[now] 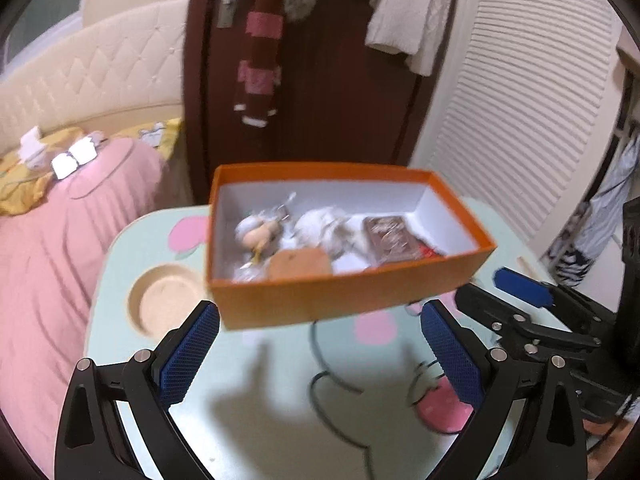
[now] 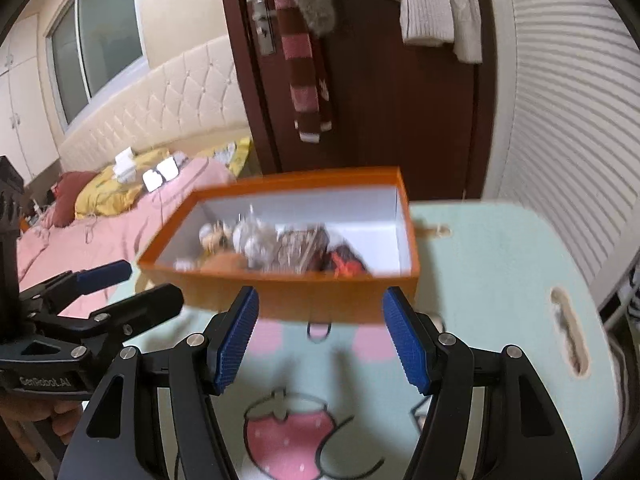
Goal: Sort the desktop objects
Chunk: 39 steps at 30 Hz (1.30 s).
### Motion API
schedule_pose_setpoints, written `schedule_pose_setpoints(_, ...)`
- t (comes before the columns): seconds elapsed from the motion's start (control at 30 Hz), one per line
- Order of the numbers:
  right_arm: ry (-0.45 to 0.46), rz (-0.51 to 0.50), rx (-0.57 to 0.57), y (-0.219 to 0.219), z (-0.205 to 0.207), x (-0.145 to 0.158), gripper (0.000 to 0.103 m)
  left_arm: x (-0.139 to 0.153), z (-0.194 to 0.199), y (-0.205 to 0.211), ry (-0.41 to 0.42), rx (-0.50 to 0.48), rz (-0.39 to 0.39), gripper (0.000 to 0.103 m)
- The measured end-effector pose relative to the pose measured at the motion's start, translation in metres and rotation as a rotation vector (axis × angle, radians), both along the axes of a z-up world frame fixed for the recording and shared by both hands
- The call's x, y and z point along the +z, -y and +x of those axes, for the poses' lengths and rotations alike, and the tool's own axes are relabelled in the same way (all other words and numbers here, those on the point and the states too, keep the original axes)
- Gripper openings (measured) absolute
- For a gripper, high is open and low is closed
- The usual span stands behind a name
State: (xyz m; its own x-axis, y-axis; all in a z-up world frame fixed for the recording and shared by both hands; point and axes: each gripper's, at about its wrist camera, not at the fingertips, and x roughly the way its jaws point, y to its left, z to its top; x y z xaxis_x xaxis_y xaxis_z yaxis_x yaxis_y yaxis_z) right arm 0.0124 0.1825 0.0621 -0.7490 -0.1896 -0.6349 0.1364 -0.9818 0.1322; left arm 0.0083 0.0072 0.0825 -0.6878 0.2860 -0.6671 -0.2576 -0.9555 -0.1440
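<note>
Blue-padded left gripper (image 1: 320,344) and right gripper (image 2: 320,336) gape wide, empty.

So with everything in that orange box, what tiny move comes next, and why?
Probably back both grippers slightly away. The orange box sits on the table already holding the small objects, and the left gripper and right gripper are both open and empty in front of it.

Mint cartoon-print table (image 1: 256,408) w/ orange box (image 1: 320,304) of small items on it.
</note>
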Motion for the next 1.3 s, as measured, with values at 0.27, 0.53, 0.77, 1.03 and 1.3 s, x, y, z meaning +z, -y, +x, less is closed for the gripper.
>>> schedule_pose_setpoints(0.27,0.091,0.017,-0.03,0.01,0.005,-0.037,0.065,-0.045,0.0,0.012,0.079,0.075,-0.031,0.101)
schedule_pose_setpoints(0.53,0.103,0.063,-0.069,0.01,0.005,-0.051,0.066,-0.057,-0.003,0.0,0.114,0.083,-0.11,0.102)
schedule_pose_setpoints(0.77,0.099,0.119,-0.097,0.009,0.007,-0.052,0.066,-0.058,-0.003,-0.003,0.119,0.097,-0.156,0.102)
schedule_pose_setpoints(1.03,0.1,0.121,-0.099,0.01,0.007,-0.052,0.066,-0.057,-0.002,-0.002,0.119,0.098,-0.156,0.102)
schedule_pose_setpoints(1.3,0.101,0.121,-0.099,0.013,0.004,-0.052,0.066,-0.056,-0.004,0.001,0.119,0.094,-0.155,0.102)
